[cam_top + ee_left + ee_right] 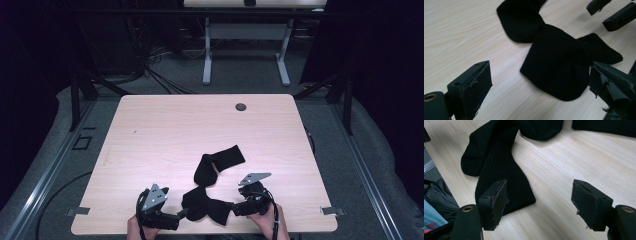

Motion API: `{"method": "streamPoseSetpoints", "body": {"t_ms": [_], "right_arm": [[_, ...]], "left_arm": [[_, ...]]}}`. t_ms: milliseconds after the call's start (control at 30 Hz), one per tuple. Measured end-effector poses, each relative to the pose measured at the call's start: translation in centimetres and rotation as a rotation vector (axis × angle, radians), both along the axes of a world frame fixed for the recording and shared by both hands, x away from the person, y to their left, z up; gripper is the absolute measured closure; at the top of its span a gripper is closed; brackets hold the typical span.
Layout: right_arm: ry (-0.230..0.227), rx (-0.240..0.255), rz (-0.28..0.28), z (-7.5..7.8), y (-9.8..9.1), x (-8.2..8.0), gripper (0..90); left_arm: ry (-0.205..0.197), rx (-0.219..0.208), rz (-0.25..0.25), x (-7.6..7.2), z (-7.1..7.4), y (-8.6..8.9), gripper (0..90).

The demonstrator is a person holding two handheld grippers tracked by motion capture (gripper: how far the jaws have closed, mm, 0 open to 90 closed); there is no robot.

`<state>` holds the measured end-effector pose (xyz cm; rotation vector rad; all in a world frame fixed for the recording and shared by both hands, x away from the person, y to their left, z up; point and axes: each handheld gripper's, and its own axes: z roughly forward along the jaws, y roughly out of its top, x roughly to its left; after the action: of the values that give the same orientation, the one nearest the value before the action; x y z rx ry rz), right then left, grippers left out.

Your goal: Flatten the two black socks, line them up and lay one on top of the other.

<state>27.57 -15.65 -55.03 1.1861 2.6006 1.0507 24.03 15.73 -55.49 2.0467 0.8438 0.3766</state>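
The left gripper (181,215) holds its jaws wide apart with nothing pinched, just beside the near black sock (204,205). The right gripper (234,207) also stands with jaws spread, bare wood between them and that sock's cuff (506,192) at its left pad. A second black sock (216,164) lies farther up the wooden table (165,130).

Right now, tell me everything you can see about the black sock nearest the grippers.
The near sock is black ribbed knit, limp and flat on the pale wooden table by its front edge, folded or bunched into a bow-like shape. Its ribbed cuff end points toward the right gripper, whose open jaws straddle it without pressing. The left gripper stands open around its other end. It seems to meet the second sock.
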Motion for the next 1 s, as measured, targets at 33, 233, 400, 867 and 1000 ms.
{"method": "streamPoseSetpoints", "body": {"t_ms": [33, 233, 400, 867, 1000], "right_arm": [[0.001, -0.009, 0.004, 0.0, 0.1, -0.1, 28.5], [-0.004, -0.013, 0.008, -0.3, 0.9, -0.7, 30.7], [-0.029, 0.002, 0.023, -0.3, 1.2, -1.5, 33.8], [-0.017, -0.064, 0.069, -1.6, 2.6, -2.4, 48.9], [-0.034, -0.101, 0.058, -1.8, 2.8, -2.4, 51.6]], "left_arm": [[0.005, -0.004, -0.008, -0.1, -0.1, -0.2, 5.3], [0.024, 0.024, -0.093, -0.5, -0.5, -2.1, 11.2], [0.024, 0.035, -0.133, -0.9, -0.7, -3.3, 18.2], [0.084, 0.120, -0.162, -0.6, -2.6, -4.7, 54.3], [0.052, 0.150, -0.164, -0.8, -2.6, -4.8, 65.3]]}}
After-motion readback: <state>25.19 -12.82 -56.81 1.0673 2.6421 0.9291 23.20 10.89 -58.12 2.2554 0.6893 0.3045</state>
